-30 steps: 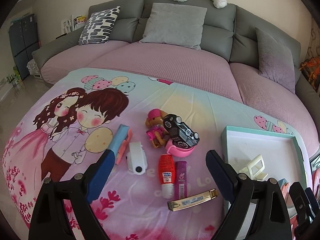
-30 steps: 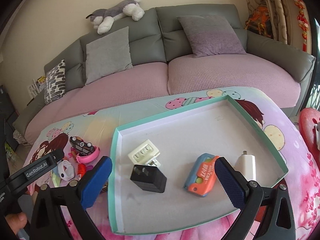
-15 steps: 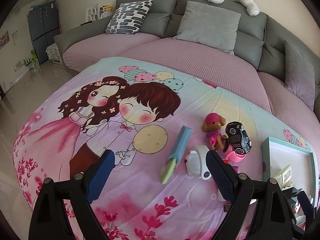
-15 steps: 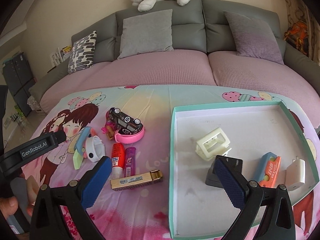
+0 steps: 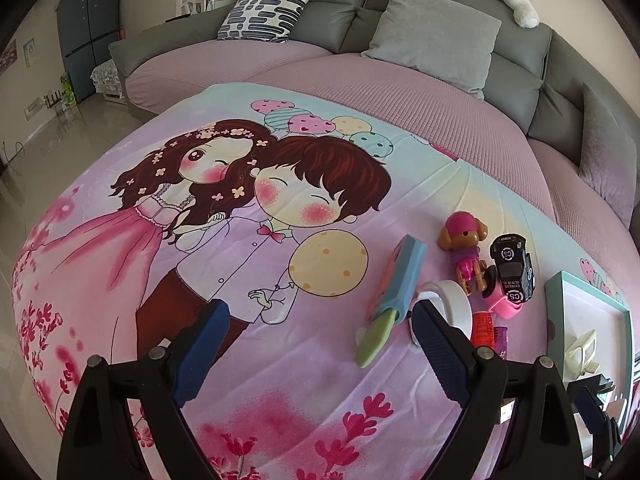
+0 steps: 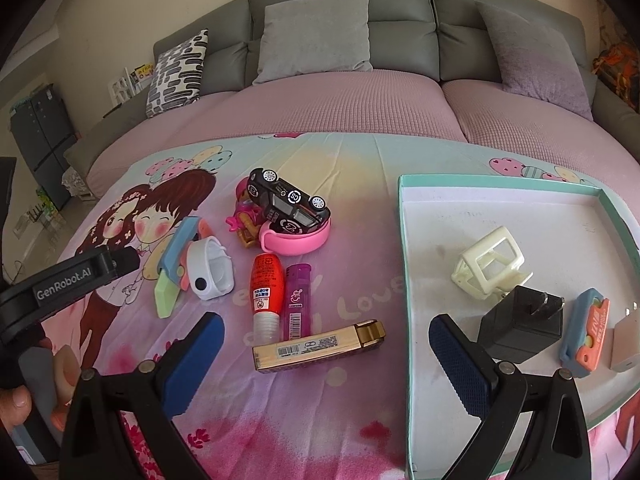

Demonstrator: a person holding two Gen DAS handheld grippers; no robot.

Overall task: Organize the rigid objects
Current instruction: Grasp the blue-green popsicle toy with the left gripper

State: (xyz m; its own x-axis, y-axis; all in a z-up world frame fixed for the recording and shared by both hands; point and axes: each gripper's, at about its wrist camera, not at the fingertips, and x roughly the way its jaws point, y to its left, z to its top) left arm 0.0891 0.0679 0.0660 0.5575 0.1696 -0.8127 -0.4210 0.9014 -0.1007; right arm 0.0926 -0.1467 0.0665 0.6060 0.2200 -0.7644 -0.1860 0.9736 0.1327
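While spread wide and empty, left gripper [image 5: 316, 344] over bare printed cloth [image 5: 280, 360], blue-green toy [image 5: 394, 292] just right. Right gripper [image 6: 326, 356] likewise agape above gold lighter [image 6: 318, 346], beside tray [image 6: 404, 280] edge. Only right view: black plug [image 6: 520, 330] inside tray.

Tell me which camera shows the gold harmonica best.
The right wrist view. The gold harmonica lies whole and unobstructed on the printed cloth, just ahead of the open right gripper. In the left wrist view it is hidden behind that gripper's finger.
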